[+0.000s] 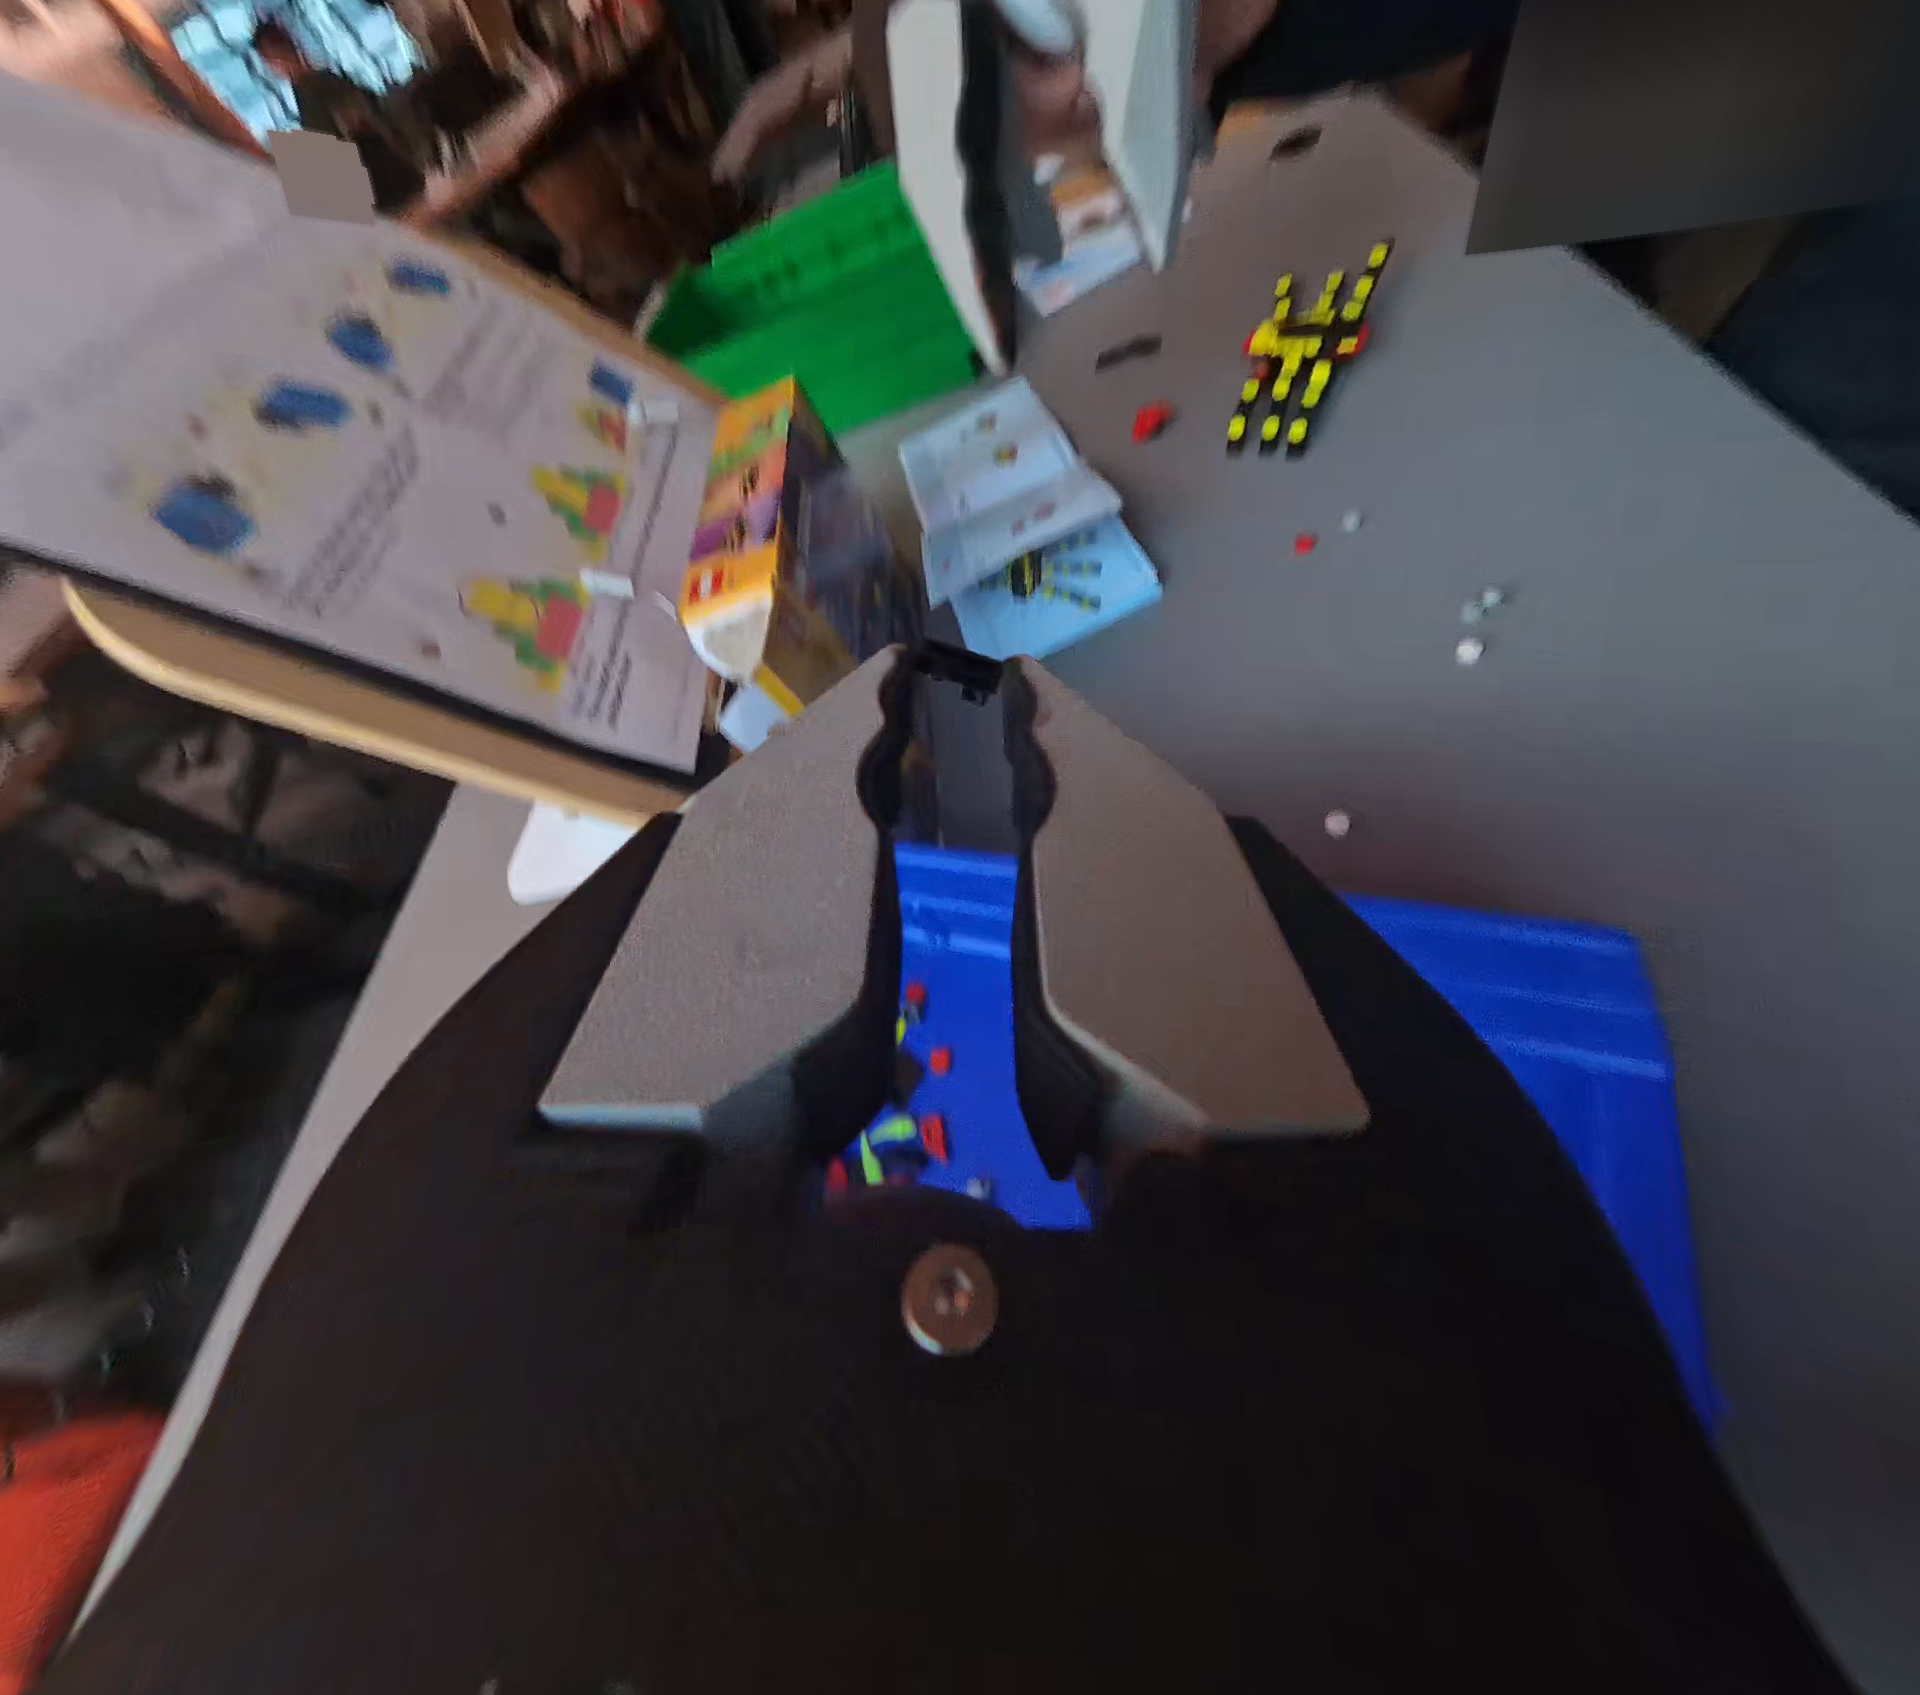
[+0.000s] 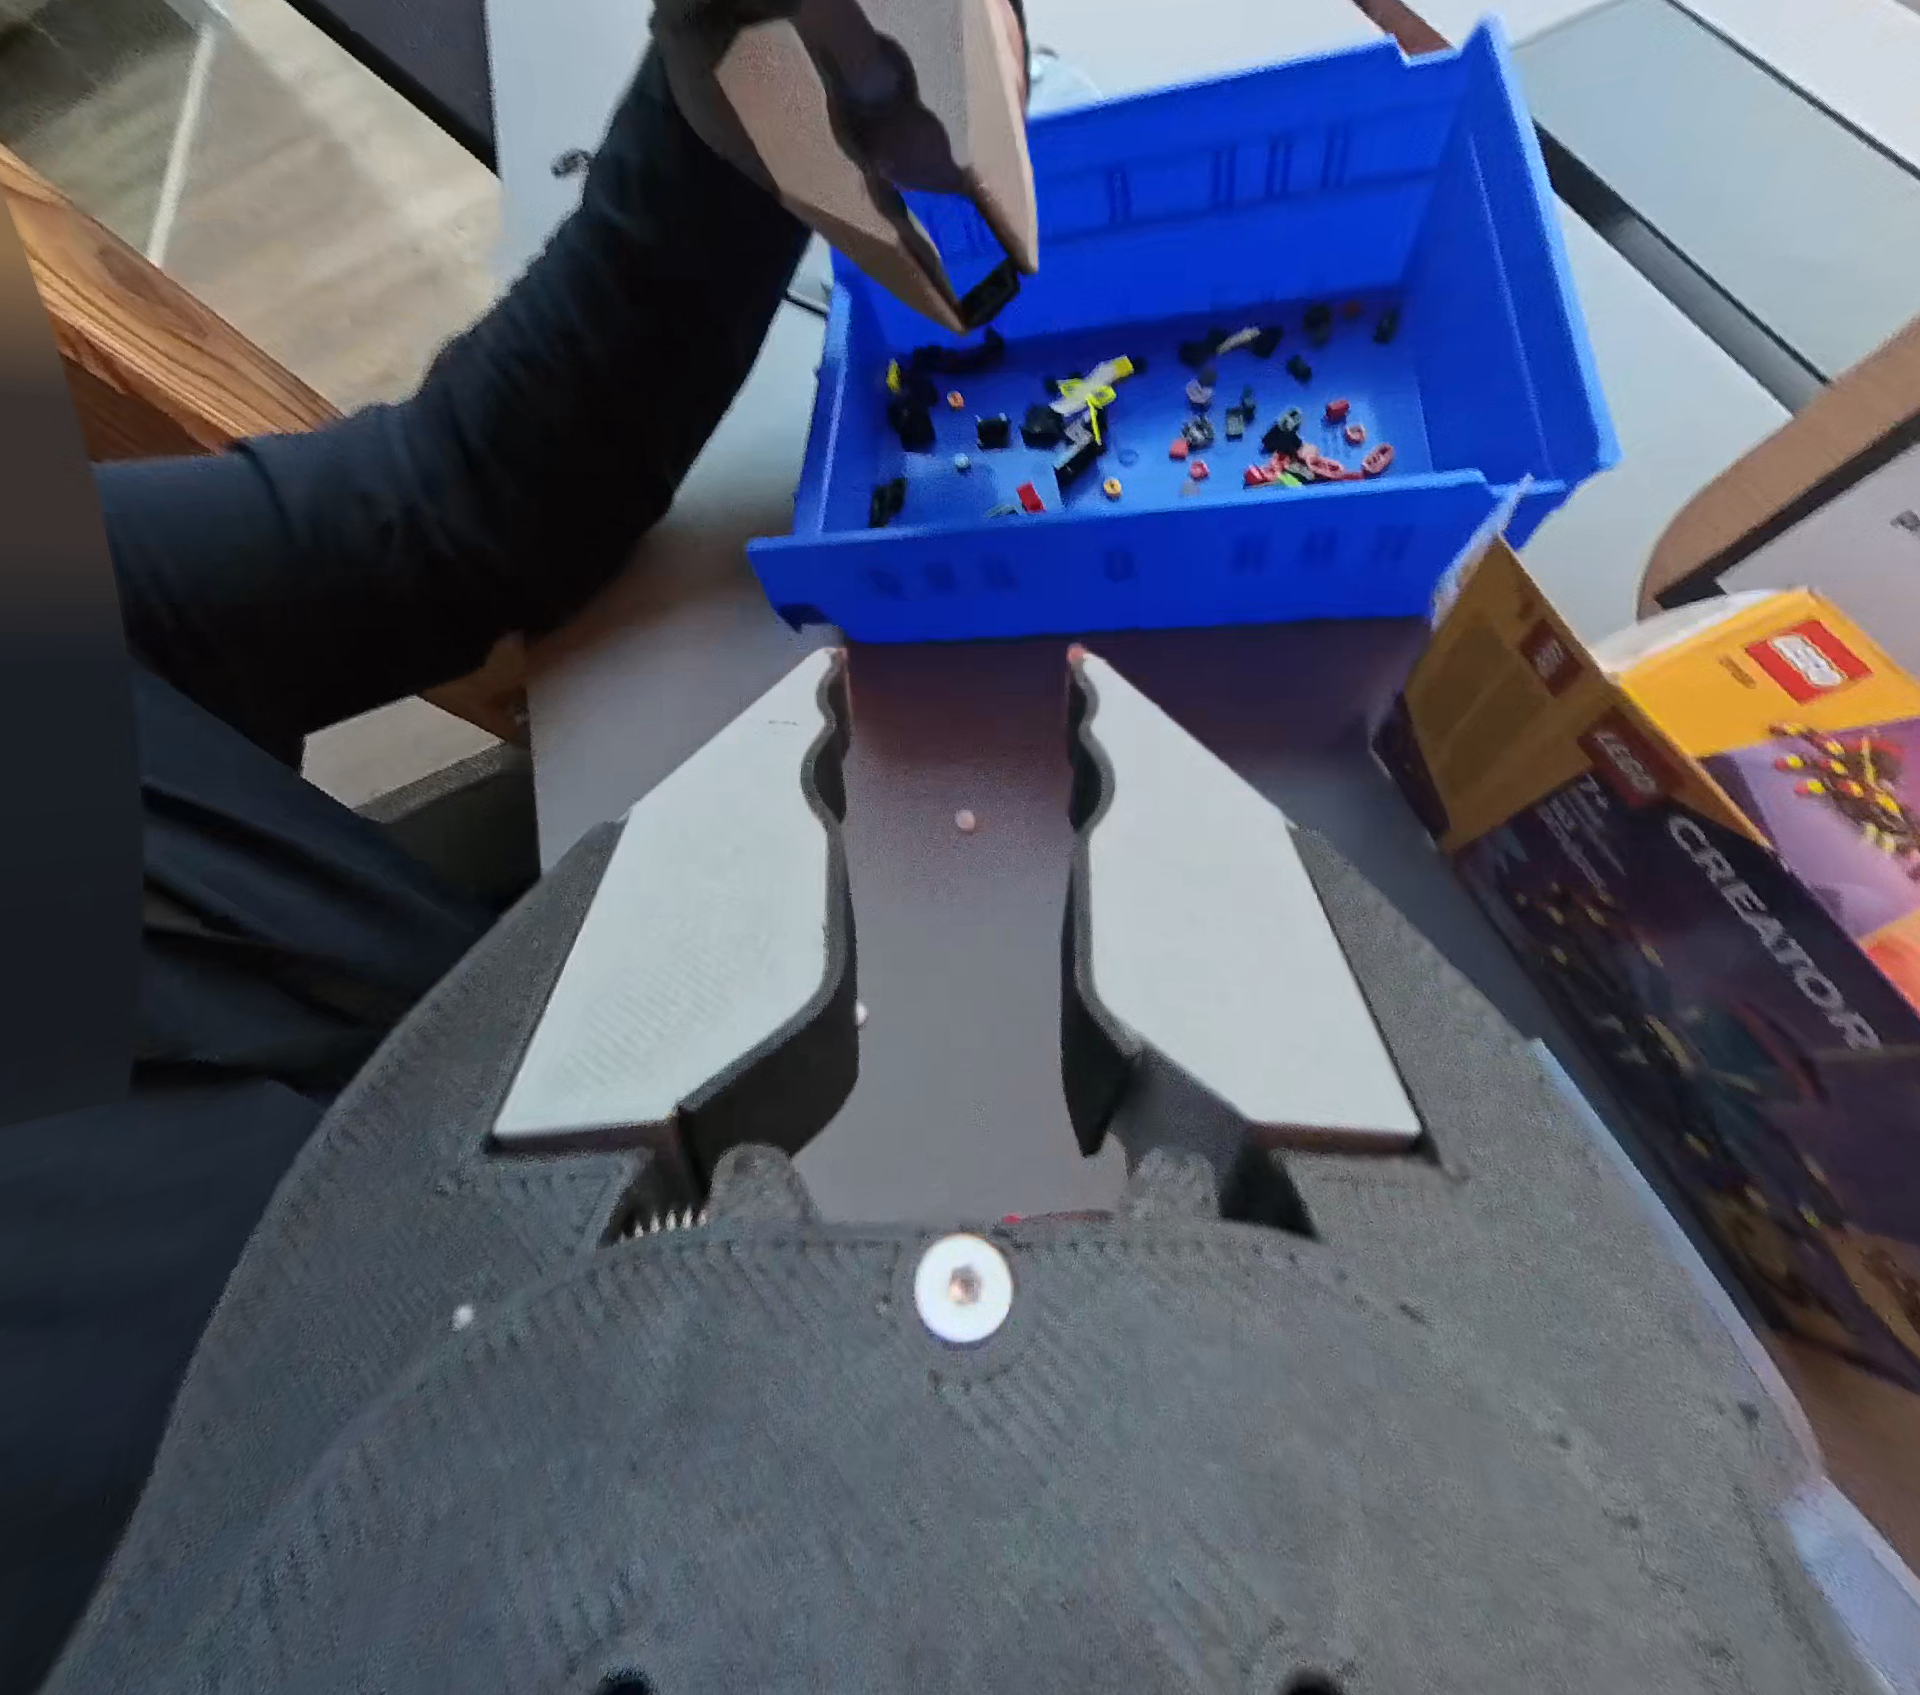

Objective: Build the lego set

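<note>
My left gripper (image 1: 954,674) is shut on a small black lego piece (image 1: 951,669) at its fingertips, held above the blue bin (image 1: 1507,1022). In the right wrist view the left gripper (image 2: 987,295) hangs over the bin's near-left corner with the black piece (image 2: 989,291) between its tips. The blue bin (image 2: 1143,580) holds several loose black, red and yellow pieces (image 2: 1081,398). A yellow-and-black lego build (image 1: 1304,357) lies on the grey table (image 1: 1558,502). My right gripper (image 2: 954,658) is open and empty, low over the table in front of the bin.
The lego box (image 2: 1662,866) lies right of the bin. Instruction booklets (image 1: 1023,502), a green bin (image 1: 821,295) and a board with an instruction sheet (image 1: 343,440) lie behind. Small red (image 1: 1148,421) and white (image 1: 1475,617) pieces are scattered. A person's sleeve (image 2: 416,450) is at left.
</note>
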Action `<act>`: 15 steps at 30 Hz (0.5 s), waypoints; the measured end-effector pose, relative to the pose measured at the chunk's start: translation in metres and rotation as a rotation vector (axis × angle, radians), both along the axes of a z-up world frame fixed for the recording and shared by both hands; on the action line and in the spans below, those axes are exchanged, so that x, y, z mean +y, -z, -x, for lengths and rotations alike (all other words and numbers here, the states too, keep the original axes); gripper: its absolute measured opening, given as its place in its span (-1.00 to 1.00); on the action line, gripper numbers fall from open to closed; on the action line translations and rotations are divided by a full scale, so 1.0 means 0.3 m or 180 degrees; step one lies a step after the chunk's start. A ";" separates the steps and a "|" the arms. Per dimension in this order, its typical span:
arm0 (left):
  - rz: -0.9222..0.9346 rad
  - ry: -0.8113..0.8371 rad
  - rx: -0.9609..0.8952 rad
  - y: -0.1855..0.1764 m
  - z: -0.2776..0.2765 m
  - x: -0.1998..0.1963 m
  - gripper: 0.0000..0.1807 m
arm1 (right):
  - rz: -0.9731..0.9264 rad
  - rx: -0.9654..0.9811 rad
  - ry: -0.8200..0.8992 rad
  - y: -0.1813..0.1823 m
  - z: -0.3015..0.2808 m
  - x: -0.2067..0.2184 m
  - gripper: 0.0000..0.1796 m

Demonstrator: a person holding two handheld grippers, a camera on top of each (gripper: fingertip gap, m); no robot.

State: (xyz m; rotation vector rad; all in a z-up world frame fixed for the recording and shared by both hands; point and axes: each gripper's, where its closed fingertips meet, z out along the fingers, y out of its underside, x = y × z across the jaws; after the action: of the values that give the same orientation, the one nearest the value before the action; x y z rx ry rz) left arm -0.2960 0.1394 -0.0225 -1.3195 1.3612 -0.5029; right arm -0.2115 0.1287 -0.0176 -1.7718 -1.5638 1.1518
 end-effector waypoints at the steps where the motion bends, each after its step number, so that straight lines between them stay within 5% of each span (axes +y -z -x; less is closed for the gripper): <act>1: -0.0145 0.0132 -0.0162 -0.045 -0.021 -0.028 -0.85 | 0.0078 0.0165 -0.0069 -0.020 0.024 -0.017 -0.57; 8: -0.0711 0.0420 -0.0170 -0.129 -0.180 -0.125 -0.85 | 0.0515 0.0881 -0.0351 -0.125 0.139 -0.081 -0.57; 15: -0.1025 0.0327 -0.0028 -0.137 -0.243 -0.125 -0.86 | 0.0640 0.0878 -0.0390 -0.107 0.140 -0.092 -0.75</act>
State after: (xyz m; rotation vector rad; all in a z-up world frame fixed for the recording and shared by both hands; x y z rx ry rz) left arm -0.2232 0.1020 0.0186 -0.9880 1.4399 -0.3402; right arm -0.2535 0.1011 0.0146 -1.5714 -1.4486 1.5876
